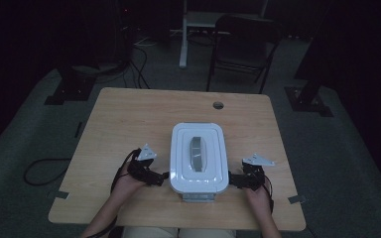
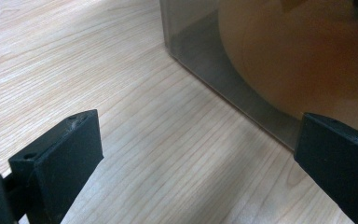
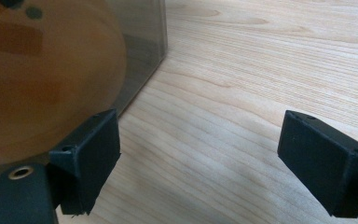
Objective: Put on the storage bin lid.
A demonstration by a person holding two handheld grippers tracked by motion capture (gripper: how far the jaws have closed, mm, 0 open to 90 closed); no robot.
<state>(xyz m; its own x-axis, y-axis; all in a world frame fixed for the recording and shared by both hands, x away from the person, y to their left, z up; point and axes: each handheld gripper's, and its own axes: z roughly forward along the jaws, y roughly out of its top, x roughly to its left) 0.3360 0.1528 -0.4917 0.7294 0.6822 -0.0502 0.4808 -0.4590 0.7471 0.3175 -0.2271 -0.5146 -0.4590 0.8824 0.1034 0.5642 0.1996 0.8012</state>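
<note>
Container (image 1: 198,158), a white-lidded rectangular plastic box with a grey handle (image 1: 197,153) recessed in the lid, sat near the middle of the wooden surface (image 1: 129,119), closer to the person's edge. Walls looked translucent: in both gripper views a large orange-brown rounded thing (image 2: 303,56) showed through them, blurred, so I couldn't tell what it was.

Left tool (image 1: 164,175) was just beside the container's left wall near its front corner, jaws spread wide, nothing between them; left gripper view showed bare wood between the jaws and the box's lower edge (image 2: 242,100) just ahead. Right tool (image 1: 231,179) mirrored it at the right wall, jaws likewise wide and empty, its inner jaw close against the wall (image 3: 144,28); contact unclear.

Handling, my read:
- Rigid shell, smooth plastic, probably slick under the pads.
- With contents that fill it, likely moderately heavy rather than light.
- Too wide for either tool to span the body.
- Best holds looked like the lid handle for one tool, or the overhanging lid rim on both sides for a two-handed lift.
- A small latch-like tab (image 1: 198,197) showed at the front edge; if the lid wasn't locked, lifting by handle could pull the lid off alone.
- Squeezing the side walls inward risked slip.
</note>
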